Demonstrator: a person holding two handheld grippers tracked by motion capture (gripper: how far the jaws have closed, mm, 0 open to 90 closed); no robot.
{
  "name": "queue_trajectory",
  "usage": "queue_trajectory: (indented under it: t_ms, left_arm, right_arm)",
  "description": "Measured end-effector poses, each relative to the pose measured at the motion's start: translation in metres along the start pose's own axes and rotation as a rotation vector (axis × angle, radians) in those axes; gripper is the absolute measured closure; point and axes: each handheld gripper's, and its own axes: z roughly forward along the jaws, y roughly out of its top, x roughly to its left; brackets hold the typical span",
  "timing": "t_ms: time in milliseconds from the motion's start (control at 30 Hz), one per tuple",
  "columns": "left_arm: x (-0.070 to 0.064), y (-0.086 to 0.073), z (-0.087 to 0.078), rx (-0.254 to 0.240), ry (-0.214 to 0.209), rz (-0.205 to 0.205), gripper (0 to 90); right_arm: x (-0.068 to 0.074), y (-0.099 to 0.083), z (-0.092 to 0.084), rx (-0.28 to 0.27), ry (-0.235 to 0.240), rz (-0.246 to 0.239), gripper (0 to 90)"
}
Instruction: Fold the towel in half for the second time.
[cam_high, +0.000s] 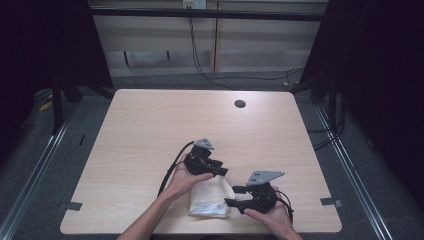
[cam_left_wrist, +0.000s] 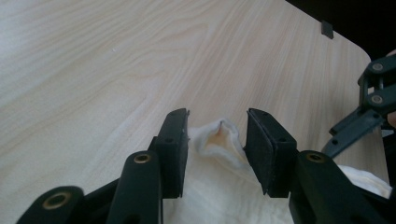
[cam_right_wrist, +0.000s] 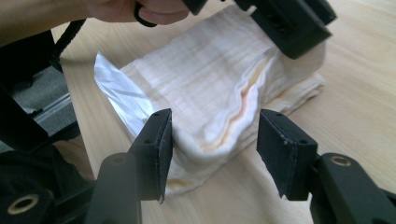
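Wood tabletop (cam_high: 150, 130) w/ folded cream cloth (cam_high: 212, 196), ribbed, layered edges.

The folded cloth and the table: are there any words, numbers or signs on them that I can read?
None: no word, number or sign can be read here.
The cream folded cloth is plain, with ribbed weave and no label in sight.
The wooden table bears only grain and a dark round hole.
The left claw and right claw are plain black, with brass pins but no markings.
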Motion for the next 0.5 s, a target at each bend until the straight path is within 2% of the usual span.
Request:
queue_trajectory:
  t_ms: [67,233,500]
  left_arm:
    - [-0.001,0.002,-0.003,-0.007,0.003,-0.002,52.3]
    - [-0.001,0.003,-0.011,-0.011,0.015,0.001,45.8]
    - [-0.004,0.0,-0.025,-0.011,0.042,0.014,40.8]
  right_arm:
    - [-0.003,0.0,-0.003,-0.012,-0.006,0.013,45.7]
    - [-0.008,0.001,-0.009,-0.034,-0.029,0.021,44.8]
    - [-0.022,0.006,-0.024,-0.084,-0.095,0.041,43.7]
